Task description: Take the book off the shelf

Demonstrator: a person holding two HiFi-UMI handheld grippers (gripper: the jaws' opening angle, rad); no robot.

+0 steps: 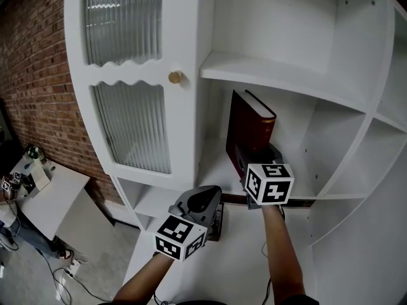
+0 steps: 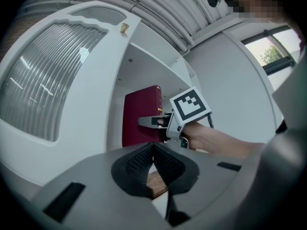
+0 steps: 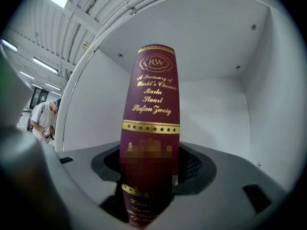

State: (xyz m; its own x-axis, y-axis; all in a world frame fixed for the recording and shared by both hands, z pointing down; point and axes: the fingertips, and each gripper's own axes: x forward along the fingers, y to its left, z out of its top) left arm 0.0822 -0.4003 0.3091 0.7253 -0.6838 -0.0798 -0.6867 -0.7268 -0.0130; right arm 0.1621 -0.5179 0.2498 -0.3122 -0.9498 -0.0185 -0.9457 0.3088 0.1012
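Note:
A dark red book [image 1: 251,132] with gold lettering stands upright on the white shelf [image 1: 216,170]. In the right gripper view its spine [image 3: 152,109] fills the middle, leaning slightly. My right gripper [image 1: 254,154] reaches into the shelf with its jaws wide on either side of the spine's lower part. A gap shows beside each pad [image 3: 194,164], so they do not press on it. The left gripper view shows the book [image 2: 139,119] side on, with the right gripper [image 2: 153,121] at it. My left gripper [image 1: 202,199] hangs lower, in front of the shelf below, shut and empty.
A cabinet door [image 1: 127,56] with ribbed glass and a brass knob [image 1: 175,77] stands just left of the book's compartment. An upper shelf [image 1: 280,75] lies close above the book. A brick wall [image 1: 32,75] and a white table [image 1: 51,196] are at the left.

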